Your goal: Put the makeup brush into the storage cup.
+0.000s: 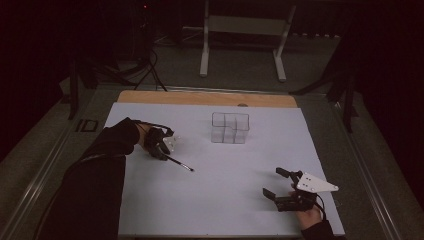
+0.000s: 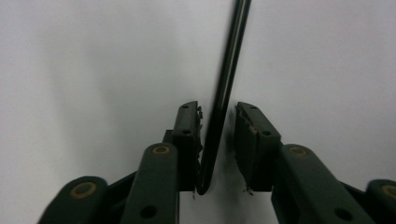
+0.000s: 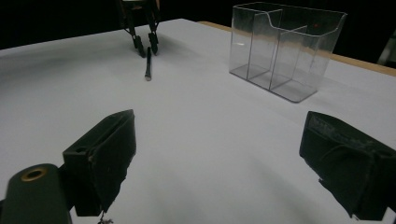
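At five o'clock on the white table (image 1: 220, 200), the right claw (image 1: 274, 182) is held wide open with nothing between its jaws. At nine o'clock, a thin black pen (image 1: 180, 163) lies flat, straddled by the left claw (image 1: 161, 153), jaws slightly parted. At twelve o'clock is seen a clear divided organizer (image 1: 230, 127)

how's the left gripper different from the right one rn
The left gripper has its black jaws nearly closed around a thin black pen lying on the white table sheet; the right gripper is wide open with nothing between its jaws. The left is far left; the right is near right.
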A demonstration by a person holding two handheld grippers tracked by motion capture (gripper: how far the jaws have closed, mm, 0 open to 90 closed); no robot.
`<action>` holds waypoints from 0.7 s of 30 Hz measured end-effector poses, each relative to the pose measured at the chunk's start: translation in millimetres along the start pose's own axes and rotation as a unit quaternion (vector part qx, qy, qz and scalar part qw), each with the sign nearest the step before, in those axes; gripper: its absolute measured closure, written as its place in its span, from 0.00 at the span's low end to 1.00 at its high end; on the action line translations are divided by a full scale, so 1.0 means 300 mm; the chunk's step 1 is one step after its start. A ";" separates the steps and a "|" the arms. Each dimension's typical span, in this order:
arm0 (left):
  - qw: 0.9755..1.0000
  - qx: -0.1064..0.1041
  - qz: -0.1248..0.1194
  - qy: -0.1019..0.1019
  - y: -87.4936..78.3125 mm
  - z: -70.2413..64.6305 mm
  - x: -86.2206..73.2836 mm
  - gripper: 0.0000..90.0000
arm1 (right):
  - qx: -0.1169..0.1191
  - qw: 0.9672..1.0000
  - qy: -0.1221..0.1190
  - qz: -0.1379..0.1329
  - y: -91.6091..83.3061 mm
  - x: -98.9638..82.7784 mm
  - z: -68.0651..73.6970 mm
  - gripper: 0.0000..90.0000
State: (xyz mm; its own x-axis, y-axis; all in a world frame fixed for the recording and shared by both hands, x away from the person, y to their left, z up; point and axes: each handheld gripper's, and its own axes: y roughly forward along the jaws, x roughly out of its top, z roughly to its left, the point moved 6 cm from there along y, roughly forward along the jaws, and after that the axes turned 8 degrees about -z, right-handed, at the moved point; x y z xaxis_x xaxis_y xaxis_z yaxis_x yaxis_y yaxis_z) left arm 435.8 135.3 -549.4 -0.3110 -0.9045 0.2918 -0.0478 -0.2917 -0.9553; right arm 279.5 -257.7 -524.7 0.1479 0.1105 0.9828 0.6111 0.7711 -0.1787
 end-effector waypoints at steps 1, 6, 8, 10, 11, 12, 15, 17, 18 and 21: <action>1.000 -0.004 0.003 0.001 0.002 -0.001 0.003 0.84 | 0.000 1.000 0.000 0.000 0.000 0.000 0.000 0.12; 0.999 -0.020 0.026 0.005 0.007 -0.001 0.016 0.89 | 0.000 1.000 0.000 -0.001 -0.001 0.002 0.001 0.12; 0.999 -0.026 0.026 0.004 0.004 -0.003 0.015 0.92 | 0.000 1.000 -0.001 -0.002 -0.002 0.003 0.000 0.12; 0.999 -0.029 0.022 -0.005 0.000 -0.006 0.012 0.94 | -0.002 1.000 0.000 -0.003 -0.005 0.003 0.000 0.12; 0.999 -0.032 0.025 -0.004 -0.002 -0.012 0.007 0.95 | -0.002 1.000 0.000 -0.003 -0.006 0.003 -0.001 0.12; 0.999 -0.033 0.029 -0.012 -0.007 -0.014 0.001 0.95 | -0.003 1.000 0.000 -0.003 -0.007 0.003 -0.001 0.12; 0.999 -0.023 0.016 -0.032 -0.029 -0.020 0.002 0.95 | -0.004 1.000 0.000 -0.004 -0.009 0.005 -0.001 0.12; 0.998 -0.006 0.006 -0.056 -0.050 -0.022 0.012 0.95 | -0.006 1.000 -0.001 -0.005 -0.010 0.006 -0.001 0.12; 0.998 -0.004 0.005 -0.061 -0.061 -0.025 0.017 0.95 | -0.006 1.000 -0.001 -0.006 -0.010 0.007 -0.002 0.12; 0.998 0.009 -0.004 -0.059 -0.086 -0.037 0.034 0.95 | -0.006 1.000 0.000 -0.004 -0.008 0.006 -0.002 0.12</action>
State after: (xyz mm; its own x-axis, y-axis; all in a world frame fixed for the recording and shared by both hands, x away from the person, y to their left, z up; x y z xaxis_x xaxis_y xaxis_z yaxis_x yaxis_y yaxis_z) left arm 423.5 137.1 -522.3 -0.1972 -0.9323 0.3032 -0.0325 -0.3029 -0.9525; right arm 278.6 -259.8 -522.6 0.1421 0.1042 0.9844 0.6220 0.7642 -0.1707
